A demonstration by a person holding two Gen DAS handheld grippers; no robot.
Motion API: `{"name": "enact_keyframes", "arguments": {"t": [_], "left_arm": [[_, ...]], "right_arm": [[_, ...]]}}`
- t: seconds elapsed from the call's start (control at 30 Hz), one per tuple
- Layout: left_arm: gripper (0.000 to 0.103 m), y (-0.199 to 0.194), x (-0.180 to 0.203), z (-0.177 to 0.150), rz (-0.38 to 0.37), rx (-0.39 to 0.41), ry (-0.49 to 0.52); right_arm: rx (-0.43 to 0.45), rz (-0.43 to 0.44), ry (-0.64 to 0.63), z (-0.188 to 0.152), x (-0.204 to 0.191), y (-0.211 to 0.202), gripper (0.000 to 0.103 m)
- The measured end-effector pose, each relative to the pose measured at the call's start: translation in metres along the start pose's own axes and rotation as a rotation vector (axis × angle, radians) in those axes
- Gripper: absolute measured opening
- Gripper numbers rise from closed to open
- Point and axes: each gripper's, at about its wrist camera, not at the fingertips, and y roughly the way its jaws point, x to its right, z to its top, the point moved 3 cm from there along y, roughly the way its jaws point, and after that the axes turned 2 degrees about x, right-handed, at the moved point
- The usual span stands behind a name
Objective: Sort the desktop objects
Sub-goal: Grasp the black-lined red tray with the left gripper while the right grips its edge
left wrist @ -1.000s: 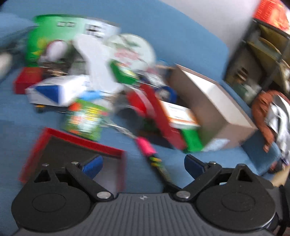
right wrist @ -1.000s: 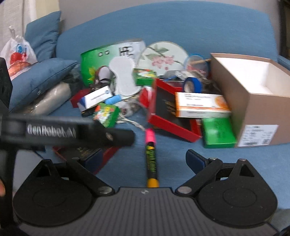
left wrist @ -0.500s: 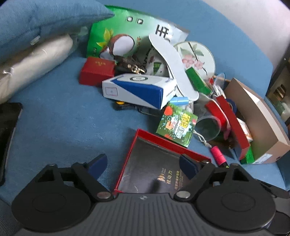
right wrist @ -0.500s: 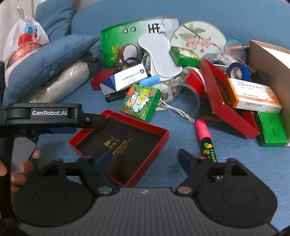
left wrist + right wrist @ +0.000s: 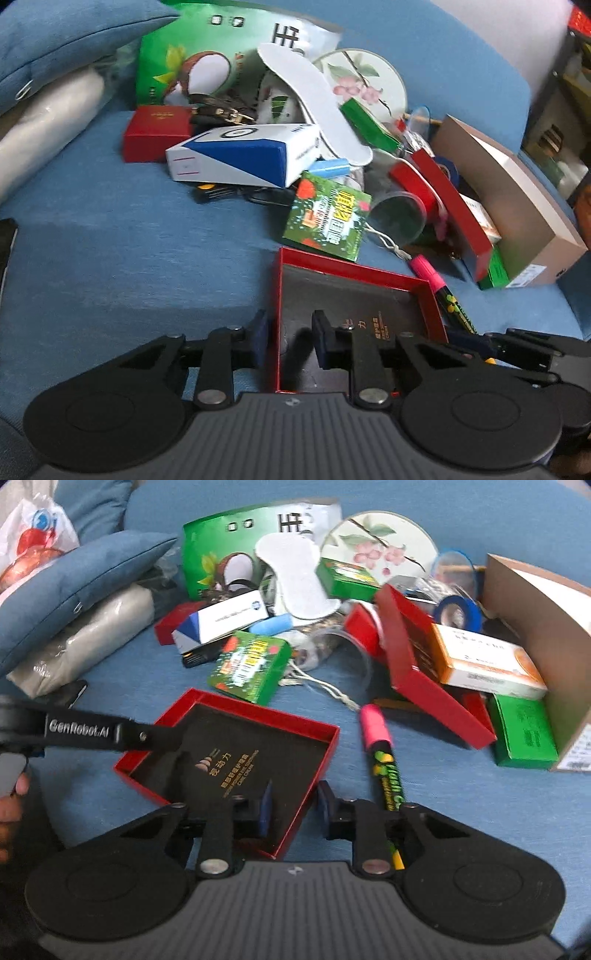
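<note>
A shallow red box (image 5: 351, 273) with a black lining lies open on the blue sofa seat. My left gripper (image 5: 290, 338) straddles its left wall; the jaws are closing, and a gap still shows beside the wall. My right gripper (image 5: 295, 805) straddles the box's right wall (image 5: 308, 805) near the front corner, also closing and not clamped. A pink-capped marker (image 5: 375, 727) lies just right of the box. In the right wrist view the left tool's black arm (image 5: 85, 731) reaches over the box (image 5: 258, 709).
Behind the box lies a heap: a green packet (image 5: 327, 218), a blue-and-white carton (image 5: 240, 155), a white insole (image 5: 314, 99), a tilted red lid (image 5: 413, 657) and an orange-and-white box (image 5: 487, 661). An open cardboard box (image 5: 554, 627) stands right; cushions (image 5: 74, 576) lie left.
Both grippers have come down and forward onto the red box, one at each side wall. Their jaws have narrowed from wide open to a small gap around the walls.
</note>
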Motion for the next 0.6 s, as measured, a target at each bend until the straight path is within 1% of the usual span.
{"name": "enact_keyframes", "arguments": {"t": [0.03,0.1,0.17,0.3,0.4,0.47,0.53,0.6], "left_arm": [[0.032,0.002,0.0,0.0,-0.001,-0.001,-0.007],[0.035,0.003,0.001,0.001,-0.005,-0.005,-0.011],[0.035,0.004,0.003,0.002,-0.003,-0.007,0.003],[0.031,0.003,0.008,0.0,0.014,-0.008,0.068],[0.03,0.004,0.007,0.0,0.009,-0.008,0.064],[0.031,0.005,0.007,-0.001,0.009,-0.004,0.054],[0.03,0.004,0.008,-0.001,0.018,0.001,0.066],[0.026,0.002,0.01,0.0,0.029,0.004,0.064]], "right_arm": [[-0.002,0.003,0.009,0.0,0.002,0.0,0.023],[-0.004,0.004,0.009,0.0,0.003,0.0,0.023],[-0.002,0.0,0.002,0.0,0.002,0.001,0.023],[0.005,0.001,0.028,-0.001,0.005,0.003,0.023],[0.004,-0.008,0.018,-0.001,0.004,0.002,0.022],[0.006,-0.018,0.014,-0.001,0.004,0.002,0.019],[0.009,-0.026,0.013,-0.001,0.004,0.003,0.015],[0.008,-0.036,0.024,0.0,0.006,0.002,0.01]]}}
